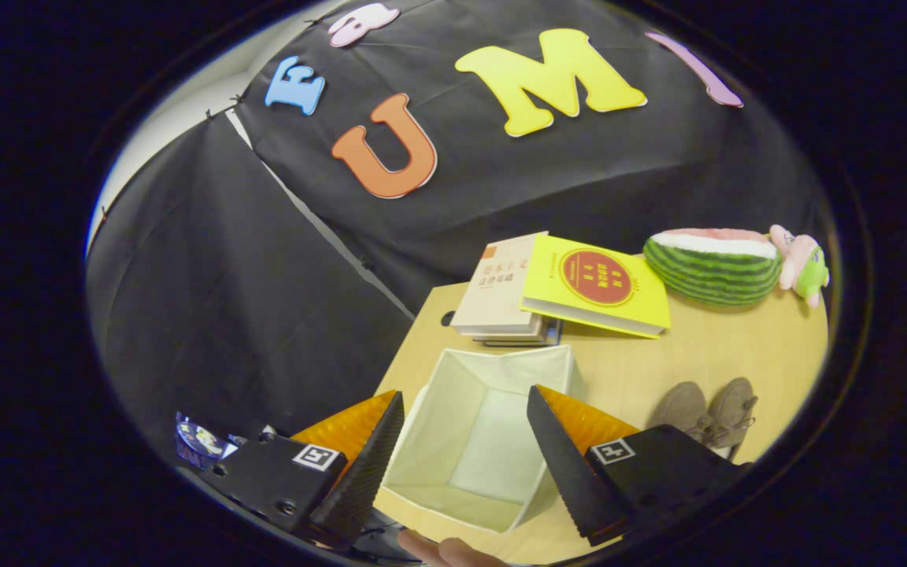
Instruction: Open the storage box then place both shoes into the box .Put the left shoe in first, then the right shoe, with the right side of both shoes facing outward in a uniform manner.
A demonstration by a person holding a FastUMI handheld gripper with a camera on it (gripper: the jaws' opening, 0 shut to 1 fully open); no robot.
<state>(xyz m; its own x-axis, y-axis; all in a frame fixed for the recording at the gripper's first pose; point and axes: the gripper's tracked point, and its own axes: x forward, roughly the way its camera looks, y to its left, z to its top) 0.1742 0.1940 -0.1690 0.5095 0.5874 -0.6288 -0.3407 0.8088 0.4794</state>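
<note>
So the storage box (485, 425) is sitting open right under my claw (465, 433), white fabric inside, nothing in it, and I see it straight through the gap between my fingers. My fingers are spread wide apart, not holding a thing. The pair of shoes (709, 413) is off to my right, side by side on the wooden table (737, 346), just past my right finger. Beyond the box there's a stack of books (560, 287), yellow one on top. Farther right, a watermelon plush (713, 264) with a small pink toy (800, 264) touching it.
</note>
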